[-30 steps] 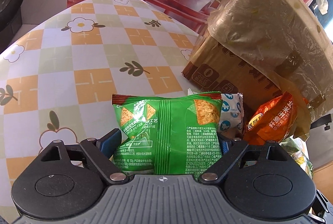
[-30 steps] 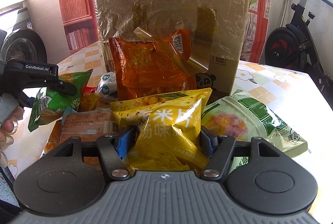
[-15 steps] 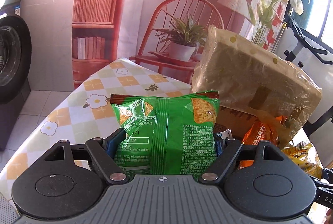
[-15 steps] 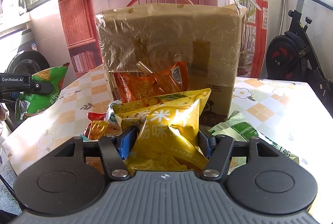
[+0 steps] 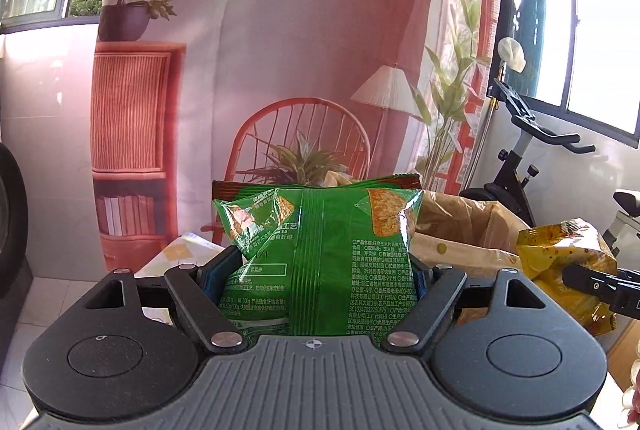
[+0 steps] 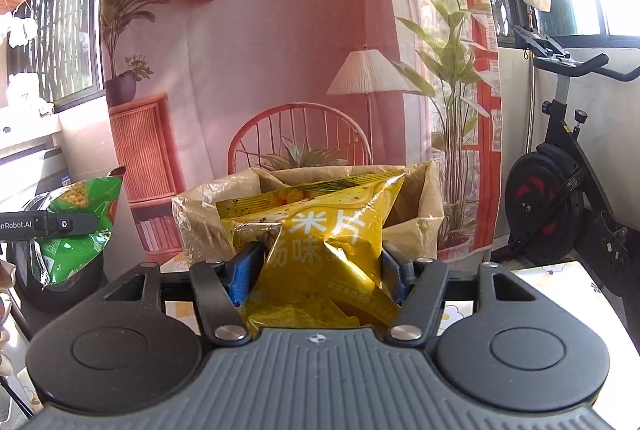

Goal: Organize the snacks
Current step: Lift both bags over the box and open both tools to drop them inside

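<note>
While both claws are raised near the plastic-lined cardboard box (image 6: 308, 214), each is clenched on a puffed snack bag. Left gripper (image 5: 320, 270) pinches the green corn-chip bag (image 5: 320, 254) across its lower half; right gripper (image 6: 316, 270) squeezes the yellow corn-chip bag (image 6: 320, 246), which hangs just in front of the box mouth. These bags look light, air-filled and slick, with brittle chips inside, so I'd judge a gentle hold across the middle or the crimped seam is safest; the yellow film already buckles between the pads. Big characters "米片" show on the yellow bag; the green back panel reads "100g" amid small Chinese print. "Robot.AI" marks the left gripper's side.
</note>
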The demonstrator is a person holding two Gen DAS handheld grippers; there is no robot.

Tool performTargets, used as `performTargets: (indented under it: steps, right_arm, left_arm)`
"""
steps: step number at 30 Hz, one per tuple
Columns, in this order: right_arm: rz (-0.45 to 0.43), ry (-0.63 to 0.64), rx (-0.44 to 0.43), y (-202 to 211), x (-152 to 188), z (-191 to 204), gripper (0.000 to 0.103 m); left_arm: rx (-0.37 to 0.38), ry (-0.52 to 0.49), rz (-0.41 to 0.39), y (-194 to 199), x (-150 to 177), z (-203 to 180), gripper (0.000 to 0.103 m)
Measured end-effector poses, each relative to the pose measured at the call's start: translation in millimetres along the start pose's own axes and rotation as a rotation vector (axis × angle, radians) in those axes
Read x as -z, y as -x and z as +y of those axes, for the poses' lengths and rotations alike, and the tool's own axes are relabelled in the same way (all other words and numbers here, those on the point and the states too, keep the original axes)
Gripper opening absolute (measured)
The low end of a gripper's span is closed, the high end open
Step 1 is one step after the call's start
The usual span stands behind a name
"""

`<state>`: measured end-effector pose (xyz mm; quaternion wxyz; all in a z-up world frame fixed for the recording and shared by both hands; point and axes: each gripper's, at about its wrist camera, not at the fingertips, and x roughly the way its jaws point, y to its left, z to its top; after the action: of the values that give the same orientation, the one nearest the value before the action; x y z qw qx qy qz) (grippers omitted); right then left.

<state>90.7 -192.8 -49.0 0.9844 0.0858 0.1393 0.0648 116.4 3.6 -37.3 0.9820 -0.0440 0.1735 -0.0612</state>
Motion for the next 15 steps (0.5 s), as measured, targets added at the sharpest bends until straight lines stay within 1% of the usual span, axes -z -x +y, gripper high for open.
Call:
performTargets:
  steps: [4, 8, 11, 15]
  right_arm:
    - [-0.049, 0.0, 0.018, -17, -27, -8, 0.064]
    - [-0.074, 0.008, 0.039, -44, -47, -13, 0.064]
    - [-0.071, -0.001, 0.051, -68, -59, -19, 0.064]
    - [-0.052, 0.005, 0.071, -102, -64, -23, 0.064]
  left_arm:
    - [0.028, -0.044, -0.036, -14, -20, -19, 0.083]
    - [0.044, -0.094, -0.059, -40, -43, -40, 0.083]
    - [0.052, -0.113, -0.051, -66, -58, -53, 0.083]
    - [0.068, -0.125, -0.006, -106, -69, -63, 0.083]
